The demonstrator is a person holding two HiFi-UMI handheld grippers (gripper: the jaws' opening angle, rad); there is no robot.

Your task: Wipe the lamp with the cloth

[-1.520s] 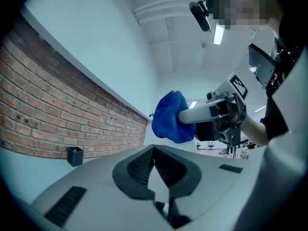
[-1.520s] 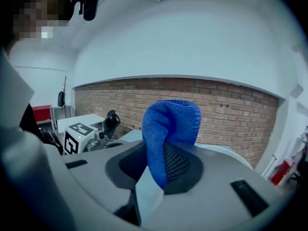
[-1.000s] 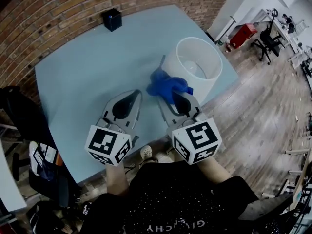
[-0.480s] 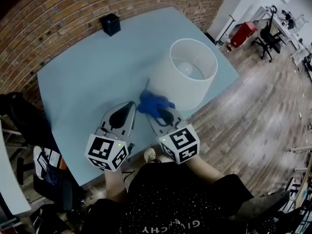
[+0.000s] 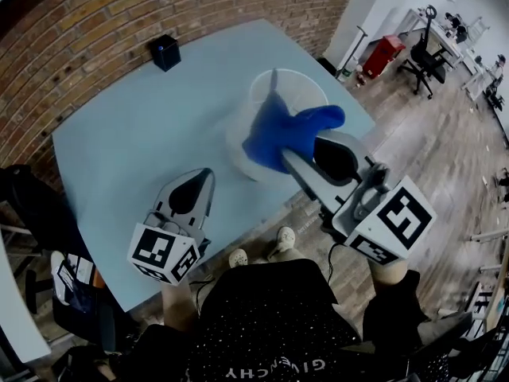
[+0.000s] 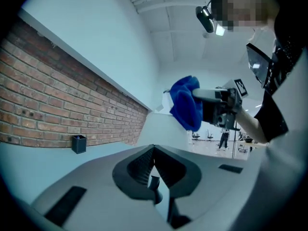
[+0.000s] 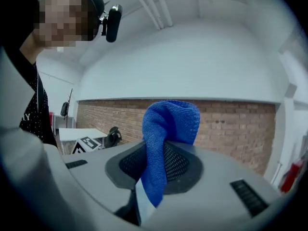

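Observation:
The white lamp shade [image 5: 238, 138] stands on the pale blue table [image 5: 119, 126], blurred and partly hidden behind the blue cloth [image 5: 280, 132]. My right gripper [image 5: 296, 151] is shut on the cloth and is raised high above the table, over the shade's near side. In the right gripper view the cloth [image 7: 163, 138] sticks up from between the jaws. My left gripper [image 5: 203, 175] is shut with nothing in it, low over the table, left of the lamp. The left gripper view shows the cloth [image 6: 186, 104] and lamp shade [image 6: 166, 124] ahead to the right.
A small black box [image 5: 165, 52] stands near the brick wall [image 5: 95, 22] at the table's far edge. The table's near edge [image 5: 270, 205] runs just below the lamp. Office chairs and a red bin [image 5: 380, 54] stand on the wood floor to the right.
My right gripper has risen and swung right with the cloth, now much nearer the head camera and covering part of the lamp. The left gripper has barely moved.

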